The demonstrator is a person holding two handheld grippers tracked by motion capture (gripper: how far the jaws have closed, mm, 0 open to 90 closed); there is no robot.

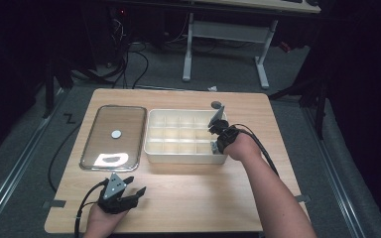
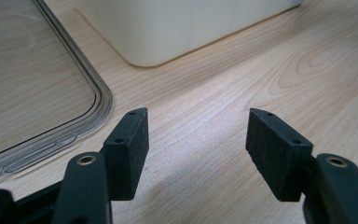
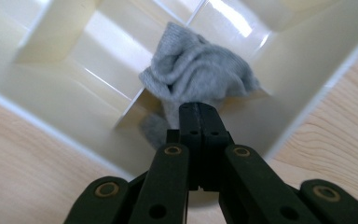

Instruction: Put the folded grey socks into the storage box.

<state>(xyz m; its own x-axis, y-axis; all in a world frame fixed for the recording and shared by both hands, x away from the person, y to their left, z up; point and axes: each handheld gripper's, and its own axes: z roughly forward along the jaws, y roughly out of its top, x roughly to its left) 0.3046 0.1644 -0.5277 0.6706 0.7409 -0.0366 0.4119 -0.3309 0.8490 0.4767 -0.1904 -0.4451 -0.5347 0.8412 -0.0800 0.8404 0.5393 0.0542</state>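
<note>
Pinching a crumpled grey cloth [image 3: 200, 74] with jaws pressed together, the right gripper [image 3: 199, 112] holds it over the cream divided box's [image 1: 151, 148] right end, mid-frame; bunched, without clear long axis. Left gripper [image 2: 196, 140] rests agape, lower left.

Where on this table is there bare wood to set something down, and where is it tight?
The widest bare patch is the front strip of the table, between the left gripper and the right forearm. A narrower strip runs behind the clear lid and divided box. It is tight at the box's right end, where the right gripper pinches a grey cloth.
</note>
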